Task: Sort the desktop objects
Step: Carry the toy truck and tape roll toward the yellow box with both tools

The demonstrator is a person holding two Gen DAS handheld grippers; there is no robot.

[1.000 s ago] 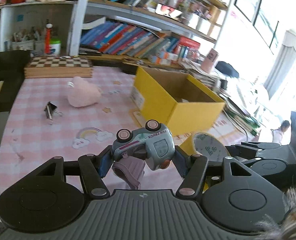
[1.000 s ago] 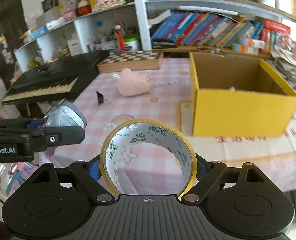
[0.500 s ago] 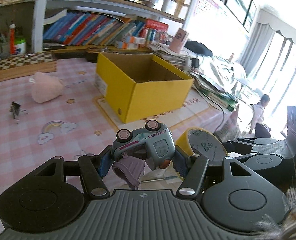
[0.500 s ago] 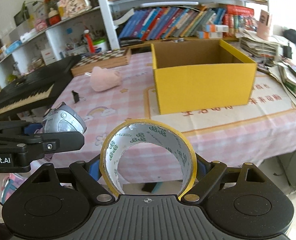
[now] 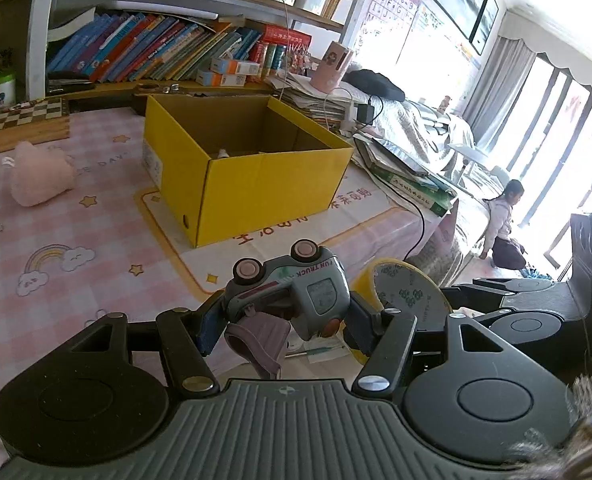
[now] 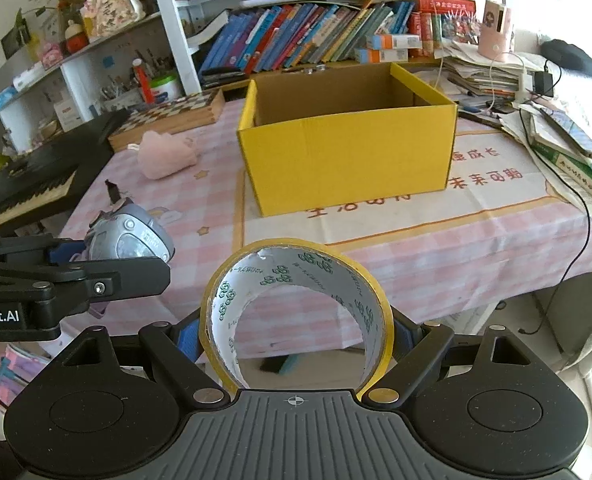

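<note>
My left gripper (image 5: 280, 320) is shut on a grey-blue toy truck (image 5: 292, 292), held wheels-up above the table's near edge. The right gripper (image 6: 296, 332) is shut on a yellow tape roll (image 6: 296, 276), its hole facing the camera. In the right wrist view the left gripper (image 6: 108, 268) and the truck (image 6: 132, 236) hang to the left. The tape roll (image 5: 408, 292) shows to the truck's right in the left wrist view. An open yellow cardboard box (image 6: 348, 140) stands ahead on the pink checked tablecloth (image 6: 436, 240), with a small white thing (image 5: 223, 153) inside.
A pink plush (image 6: 166, 154) and a black binder clip (image 6: 114, 190) lie left of the box. A chessboard case (image 6: 168, 116) sits at the back, a keyboard (image 6: 28, 184) at far left. Stacked books and papers (image 6: 564, 148) and a cable crowd the right edge.
Both grippers have swung rightward along the table's near edge with their loads. The yellow box now sits nearer the centre of both views and the plush has slid left.
</note>
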